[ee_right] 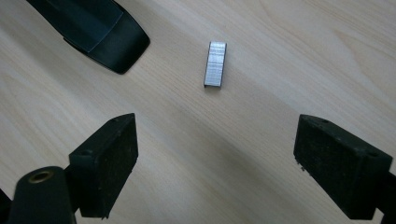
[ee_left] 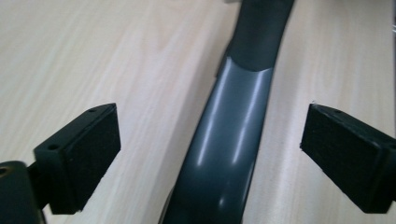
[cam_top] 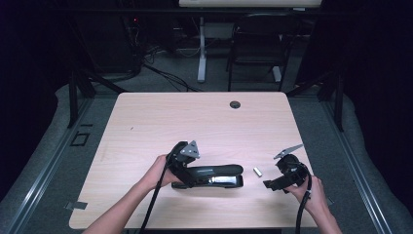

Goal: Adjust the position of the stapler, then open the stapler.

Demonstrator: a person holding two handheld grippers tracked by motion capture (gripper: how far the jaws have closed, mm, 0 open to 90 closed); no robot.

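A black stapler (cam_top: 219, 171) lies on its side-long axis near the table's front edge, its nose pointing right. My left gripper (cam_top: 188, 174) is at the stapler's left end, open. In the left gripper view its two pads (ee_left: 88, 149) stand apart on either side of the glossy grey-black stapler arm (ee_left: 233, 140) without touching it. A small silver strip of staples (cam_top: 257, 171) lies just right of the stapler's nose. My right gripper (cam_top: 271, 185) is open, a little right of that strip. In the right gripper view the staple strip (ee_right: 215, 64) lies ahead of the open right gripper (ee_right: 215, 158), beside the stapler's nose (ee_right: 105, 37).
The light wood table (cam_top: 195, 122) has a round cable hole (cam_top: 235, 104) near its far edge. Beyond the table stand a black chair (cam_top: 258, 44) and a white desk leg (cam_top: 201, 53). Cables trail from both grippers toward the table's front edge.
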